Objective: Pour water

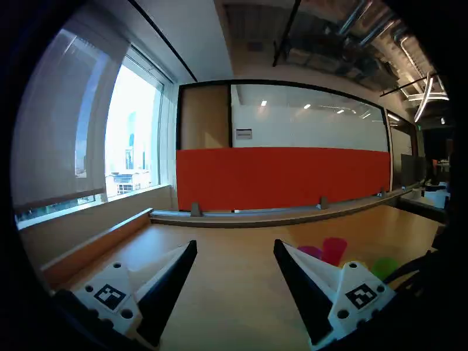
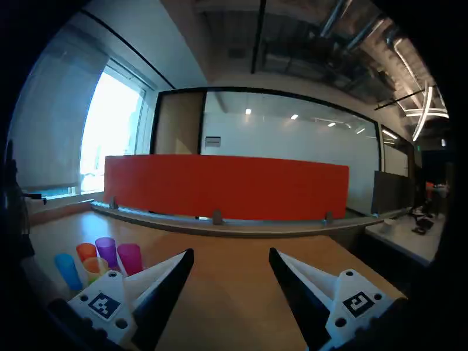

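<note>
Looking along the left gripper [image 1: 234, 243], we see its two black-faced fingers spread wide apart above the wooden desk [image 1: 234, 304], gripping nothing. In the left gripper view a cluster of coloured plastic cups stands on the desk just beyond the right-hand finger. A pink cup [image 1: 334, 250] stands upright, and a green cup [image 1: 384, 267] sits nearer the edge of the view, partly hidden by the finger's white mount. We cannot tell whether any cup holds water.

The right gripper [image 2: 231, 251] is likewise wide open and empty-handed, its fingers hovering over the desk. In the right gripper view the cups sit at the lower left, beside the left-hand finger. A blue cup [image 2: 68, 270] is outermost, then an orange cup [image 2: 86, 251], a purple cup [image 2: 107, 250] and a magenta cup [image 2: 130, 257], all upright in a close group. A yellow-orange cup [image 2: 93, 266] stands in front of them, partly behind the finger mount.

An orange-red partition panel [image 2: 222, 187] runs along the far edge of the desk, and a bright window [image 2: 108, 134] lies to the left.
</note>
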